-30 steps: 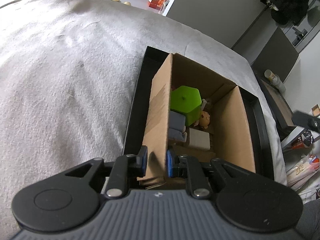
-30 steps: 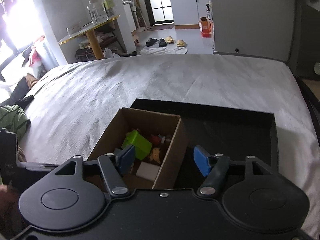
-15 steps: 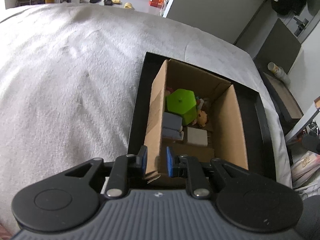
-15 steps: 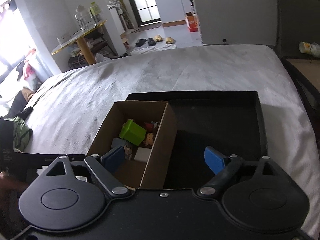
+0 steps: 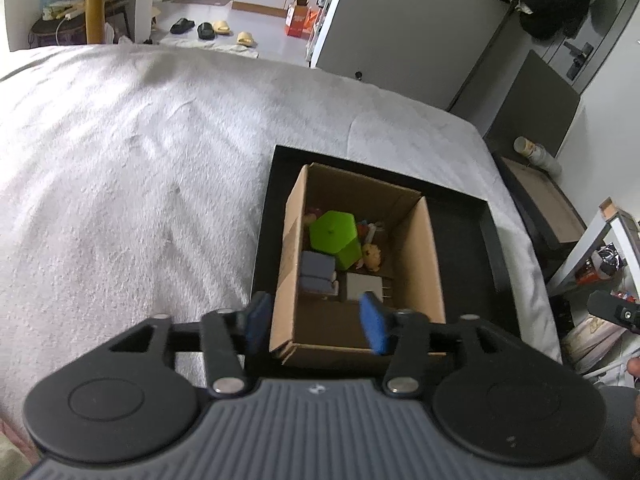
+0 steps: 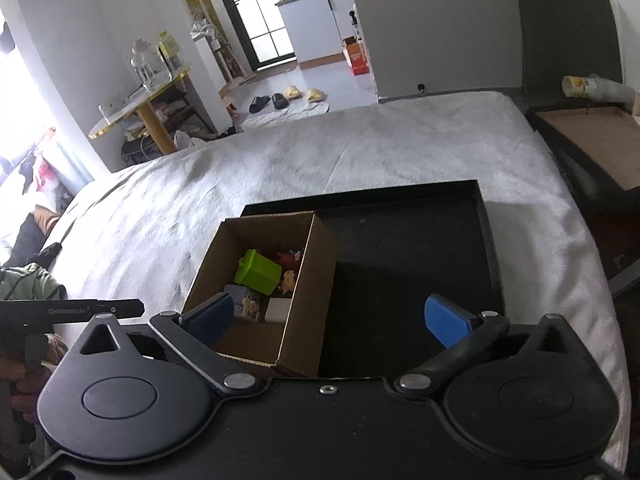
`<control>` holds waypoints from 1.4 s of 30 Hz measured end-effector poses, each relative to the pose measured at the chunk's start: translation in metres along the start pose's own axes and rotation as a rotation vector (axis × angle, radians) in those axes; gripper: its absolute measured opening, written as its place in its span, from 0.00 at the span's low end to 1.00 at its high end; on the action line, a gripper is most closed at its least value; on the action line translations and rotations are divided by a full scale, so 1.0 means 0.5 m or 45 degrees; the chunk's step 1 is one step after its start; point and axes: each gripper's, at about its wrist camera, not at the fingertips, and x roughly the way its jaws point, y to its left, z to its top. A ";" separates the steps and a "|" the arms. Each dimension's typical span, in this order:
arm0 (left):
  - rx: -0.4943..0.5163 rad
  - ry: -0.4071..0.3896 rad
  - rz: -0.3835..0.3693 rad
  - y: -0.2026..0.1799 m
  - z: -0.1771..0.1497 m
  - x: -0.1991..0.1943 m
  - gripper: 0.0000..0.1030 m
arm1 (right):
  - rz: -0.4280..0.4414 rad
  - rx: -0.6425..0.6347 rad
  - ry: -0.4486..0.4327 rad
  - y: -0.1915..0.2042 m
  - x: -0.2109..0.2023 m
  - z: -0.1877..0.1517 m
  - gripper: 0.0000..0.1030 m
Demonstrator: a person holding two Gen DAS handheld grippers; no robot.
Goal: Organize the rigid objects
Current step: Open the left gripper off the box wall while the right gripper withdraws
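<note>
Your left gripper fingers are gaping, empty, straddling the corrugated cardboard box's corner; your right gripper fingers are spreading wide, holding nothing.

My home, small flat: bed under white blanket, slippers on floor, kitchen cabinets past glazed door.

Brown cardboard box, bright green block, black tray, white blanket, blue-padded tongs
</note>
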 end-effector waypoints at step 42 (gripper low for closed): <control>0.108 -0.145 -0.082 -0.095 -0.084 -0.229 0.94 | -0.070 0.092 -0.098 0.035 -0.177 -0.056 1.00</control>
